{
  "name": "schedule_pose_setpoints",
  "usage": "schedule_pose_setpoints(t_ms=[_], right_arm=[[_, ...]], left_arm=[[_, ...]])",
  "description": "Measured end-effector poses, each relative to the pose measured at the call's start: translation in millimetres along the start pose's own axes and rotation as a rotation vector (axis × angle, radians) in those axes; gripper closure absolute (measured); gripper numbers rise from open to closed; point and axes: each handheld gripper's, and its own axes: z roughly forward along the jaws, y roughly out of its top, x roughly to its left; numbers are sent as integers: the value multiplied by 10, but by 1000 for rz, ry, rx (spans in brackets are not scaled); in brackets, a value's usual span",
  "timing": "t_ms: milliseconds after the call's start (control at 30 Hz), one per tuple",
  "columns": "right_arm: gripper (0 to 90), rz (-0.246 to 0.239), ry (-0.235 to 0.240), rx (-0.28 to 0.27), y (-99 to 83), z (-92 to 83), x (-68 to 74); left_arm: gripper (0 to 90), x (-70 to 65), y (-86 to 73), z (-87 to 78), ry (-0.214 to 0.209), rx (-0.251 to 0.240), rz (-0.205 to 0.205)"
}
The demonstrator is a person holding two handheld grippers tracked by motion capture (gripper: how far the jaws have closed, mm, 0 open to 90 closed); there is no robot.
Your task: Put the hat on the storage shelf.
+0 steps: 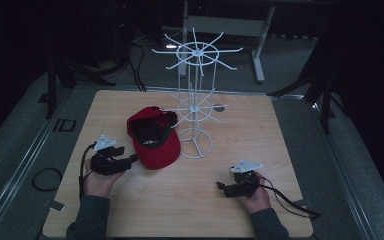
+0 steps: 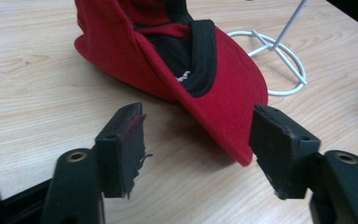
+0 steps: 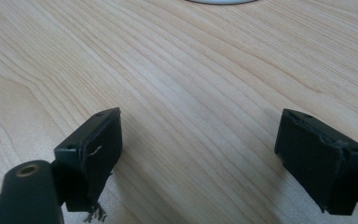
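Left claw [image 1: 130, 161] gapes, released, beside the red cap's [image 1: 155, 142] brim; right claw [image 1: 221, 187] apparently rests low, spread.

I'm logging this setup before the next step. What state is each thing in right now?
Red cap: upside down on the table, brim toward the left gripper, not held.
White wire rack: upright, hooks bare.
Left gripper: open, jaws either side of the brim tip, pads not pressing.
Right gripper: open over bare wood, holding nothing.

One red cap [image 1: 152, 137], one wire rack [image 1: 196, 95], two tools
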Motion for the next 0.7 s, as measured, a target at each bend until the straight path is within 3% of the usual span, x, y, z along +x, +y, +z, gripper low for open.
schedule_pose_setpoints(t_ms=[167,267,700], right_arm=[[147,0,0,0,0,0,0],[147,1,0,0,0,0,0],[147,0,0,0,0,0,0]], left_arm=[[320,24,19,101,-19,34,-13],[369,41,24,162,-57,62,-29],[490,-26,26,483,-129,145,-72]])
